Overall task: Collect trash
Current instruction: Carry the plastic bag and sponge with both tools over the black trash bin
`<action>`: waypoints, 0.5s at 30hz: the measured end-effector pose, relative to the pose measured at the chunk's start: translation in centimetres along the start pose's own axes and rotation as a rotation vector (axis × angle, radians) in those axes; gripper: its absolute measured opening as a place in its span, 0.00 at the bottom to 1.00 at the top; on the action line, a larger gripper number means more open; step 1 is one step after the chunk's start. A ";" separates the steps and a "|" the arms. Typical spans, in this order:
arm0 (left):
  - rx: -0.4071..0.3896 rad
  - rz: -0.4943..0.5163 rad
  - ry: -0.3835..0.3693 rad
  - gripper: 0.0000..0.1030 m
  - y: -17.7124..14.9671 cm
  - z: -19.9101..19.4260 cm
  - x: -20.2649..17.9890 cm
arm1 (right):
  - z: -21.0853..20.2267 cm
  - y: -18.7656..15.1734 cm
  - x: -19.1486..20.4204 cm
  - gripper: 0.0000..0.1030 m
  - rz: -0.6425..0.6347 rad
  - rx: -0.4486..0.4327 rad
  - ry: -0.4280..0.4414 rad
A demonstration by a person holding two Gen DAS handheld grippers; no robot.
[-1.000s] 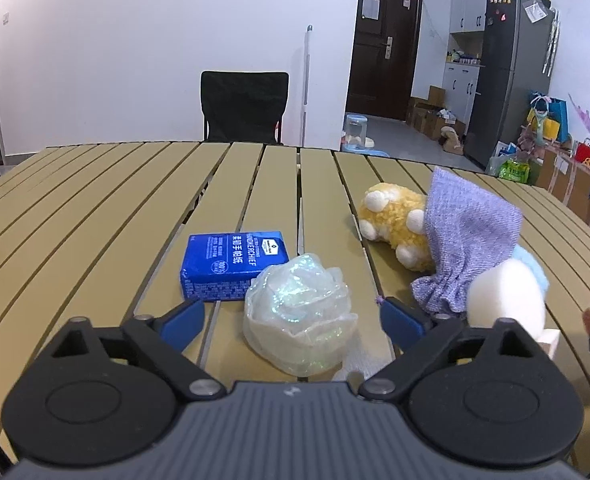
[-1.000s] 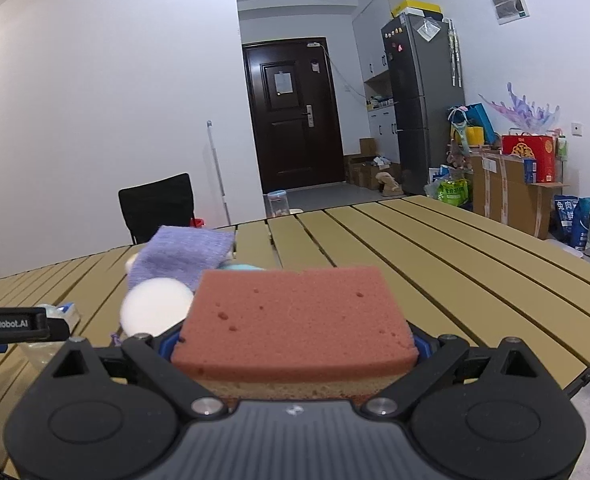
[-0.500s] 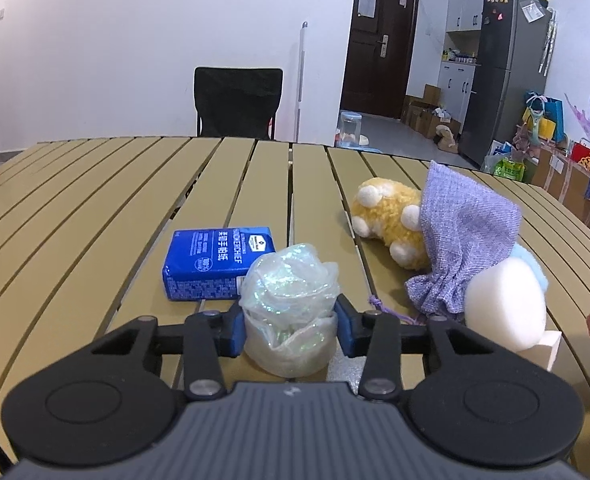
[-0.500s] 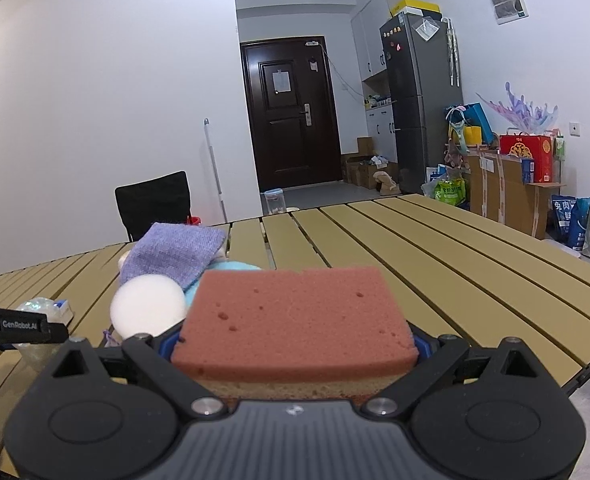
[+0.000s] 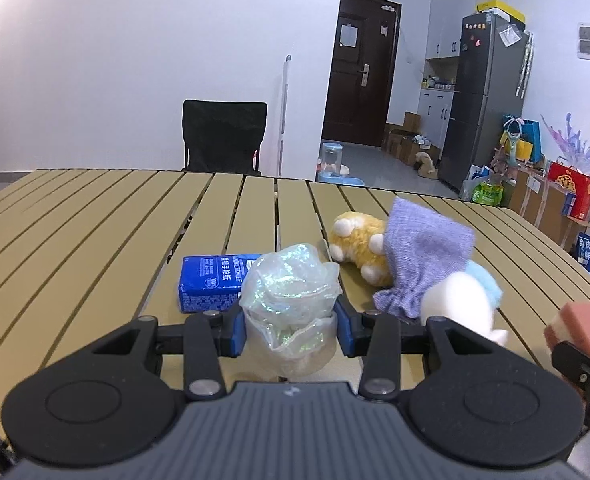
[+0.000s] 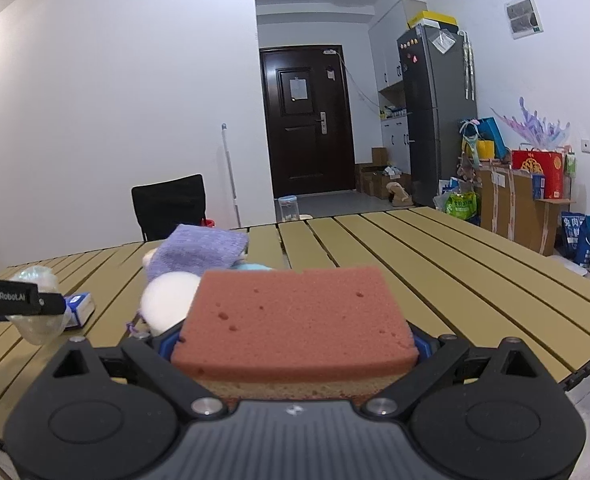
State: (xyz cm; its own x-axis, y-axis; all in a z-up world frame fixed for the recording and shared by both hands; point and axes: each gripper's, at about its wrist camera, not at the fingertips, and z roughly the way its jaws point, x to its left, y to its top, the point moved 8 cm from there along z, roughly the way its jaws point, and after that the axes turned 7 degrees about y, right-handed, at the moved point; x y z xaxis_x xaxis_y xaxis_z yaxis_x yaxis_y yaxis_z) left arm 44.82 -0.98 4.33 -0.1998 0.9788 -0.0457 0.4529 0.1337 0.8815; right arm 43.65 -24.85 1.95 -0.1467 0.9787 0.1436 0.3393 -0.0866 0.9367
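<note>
My left gripper (image 5: pixel 291 326) is shut on a crumpled wad of clear, shimmery plastic wrap (image 5: pixel 289 284), its blue pads pressing in from both sides just above the slatted table (image 5: pixel 95 220). The same wad (image 6: pixel 35 326) shows at the left edge of the right wrist view, under the left gripper's black finger. My right gripper (image 6: pixel 295 346) is shut on a pink-topped sponge (image 6: pixel 295 312) with a yellow underside, held above the table. That sponge (image 5: pixel 579 322) also appears at the right edge of the left wrist view.
On the table behind the wad lie a blue tissue pack (image 5: pixel 211 280), a yellow plush toy (image 5: pixel 357 240), a purple drawstring pouch (image 5: pixel 423 256) and a white ball (image 5: pixel 459 306). A black chair (image 5: pixel 223 136) stands at the far edge. Boxes and bags line the right wall.
The left jaws closed from wide open onto the plastic wad, and the gripper then rose a little with it. The right gripper kept still with the sponge.
</note>
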 end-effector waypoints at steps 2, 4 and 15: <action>-0.010 0.006 0.000 0.41 0.0 -1.1 0.0 | -0.8 0.1 0.3 0.95 -0.011 0.000 0.004; -0.020 0.011 0.000 0.41 0.0 -2.3 0.2 | -1.5 0.2 0.7 0.95 -0.019 -0.005 0.010; -0.029 0.022 -0.017 0.41 -1.4 -7.7 0.6 | -6.3 -0.2 2.9 0.95 -0.030 -0.010 0.053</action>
State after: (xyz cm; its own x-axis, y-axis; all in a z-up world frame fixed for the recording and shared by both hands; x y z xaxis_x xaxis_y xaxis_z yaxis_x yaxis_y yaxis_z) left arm 37.40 -1.77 6.70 -0.1752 0.9839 -0.0337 0.4319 0.1076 0.8955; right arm 37.31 -23.17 4.22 -0.2054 0.9697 0.1321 0.3249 -0.0598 0.9439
